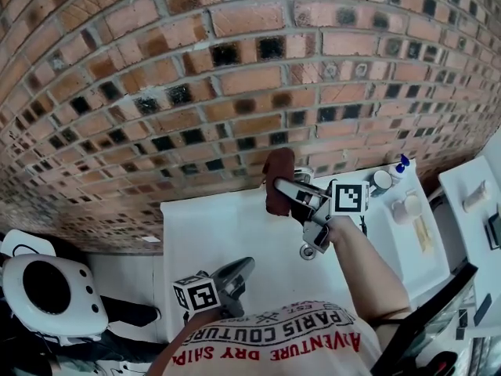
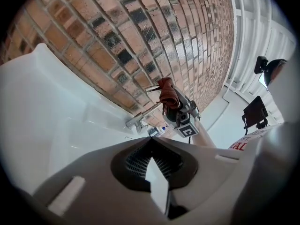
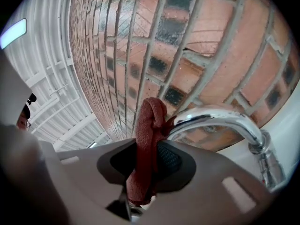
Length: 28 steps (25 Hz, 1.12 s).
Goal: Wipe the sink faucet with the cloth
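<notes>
My right gripper (image 1: 283, 190) is shut on a reddish-brown cloth (image 1: 279, 178), held up at the back of the white sink (image 1: 203, 237), close to the brick wall. In the right gripper view the cloth (image 3: 149, 125) sticks up between the jaws and touches the near end of the curved chrome faucet spout (image 3: 220, 118). In the left gripper view the faucet (image 2: 137, 121) shows small, below the cloth (image 2: 167, 92). My left gripper (image 1: 241, 274) stays low at the sink's front edge, shut with nothing in it.
The brick wall (image 1: 196, 77) rises directly behind the sink. A white counter (image 1: 427, 269) to the right carries a blue-capped bottle (image 1: 399, 168) and small toiletries (image 1: 407, 207). A white round fixture (image 1: 47, 292) stands on the floor at left.
</notes>
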Motion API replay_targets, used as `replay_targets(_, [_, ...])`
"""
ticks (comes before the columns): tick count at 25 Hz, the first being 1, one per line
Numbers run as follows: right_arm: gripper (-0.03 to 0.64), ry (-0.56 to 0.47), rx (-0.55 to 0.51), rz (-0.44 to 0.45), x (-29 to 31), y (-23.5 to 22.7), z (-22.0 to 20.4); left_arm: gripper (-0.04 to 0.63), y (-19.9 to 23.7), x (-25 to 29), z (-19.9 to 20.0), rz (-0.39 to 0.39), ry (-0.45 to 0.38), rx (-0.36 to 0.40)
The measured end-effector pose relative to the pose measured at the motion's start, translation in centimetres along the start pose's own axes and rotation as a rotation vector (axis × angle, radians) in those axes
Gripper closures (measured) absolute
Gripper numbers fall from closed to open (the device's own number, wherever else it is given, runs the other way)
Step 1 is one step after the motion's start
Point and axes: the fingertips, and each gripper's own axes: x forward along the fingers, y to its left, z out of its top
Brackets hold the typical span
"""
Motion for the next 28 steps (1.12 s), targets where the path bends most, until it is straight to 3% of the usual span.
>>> replay_targets(12, [0.528, -0.14, -0.003, -0.083, -6.0, -3.8, 4.4, 0.595, -0.3, 0.7, -0.5, 0.001, 0.027, -0.001])
replay_targets(23, [0.526, -0.155, 0.023, -0.143, -8.3, -8.0, 3.5, 0.595, 0.5, 0.7, -0.7, 0.024, 0.033, -0.003])
replay_targets(28, [0.528, -0.128, 0.108, -0.259, -9.5, -12.2, 1.3, 0.595, 0.8, 0.7, -0.9, 0.034, 0.039, -0.001])
